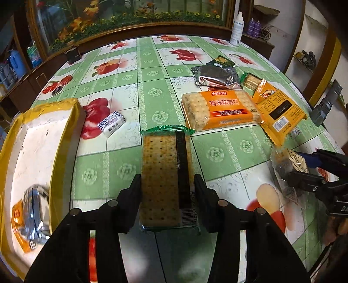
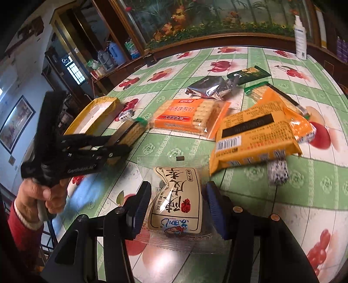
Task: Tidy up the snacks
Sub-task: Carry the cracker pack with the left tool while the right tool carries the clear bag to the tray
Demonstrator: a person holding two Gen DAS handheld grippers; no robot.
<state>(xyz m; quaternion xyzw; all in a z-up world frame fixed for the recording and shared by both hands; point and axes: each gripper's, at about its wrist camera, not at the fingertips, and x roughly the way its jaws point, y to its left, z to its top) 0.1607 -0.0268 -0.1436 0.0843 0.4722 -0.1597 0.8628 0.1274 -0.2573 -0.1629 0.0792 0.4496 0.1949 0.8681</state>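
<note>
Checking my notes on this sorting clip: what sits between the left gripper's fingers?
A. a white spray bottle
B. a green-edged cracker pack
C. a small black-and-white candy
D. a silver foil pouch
B: the left gripper has its fingers closed on the sides of the green-edged cracker pack.

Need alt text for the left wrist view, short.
Left gripper grips a green-edged cracker pack between its fingers above a fruit-print tablecloth. A yellow-rimmed white box sits left; more snack packs lie right, including an orange cracker pack.

Wooden-framed floral mural (image 1: 130,15) behind fruit-patterned tablecloth (image 1: 130,87).
</note>
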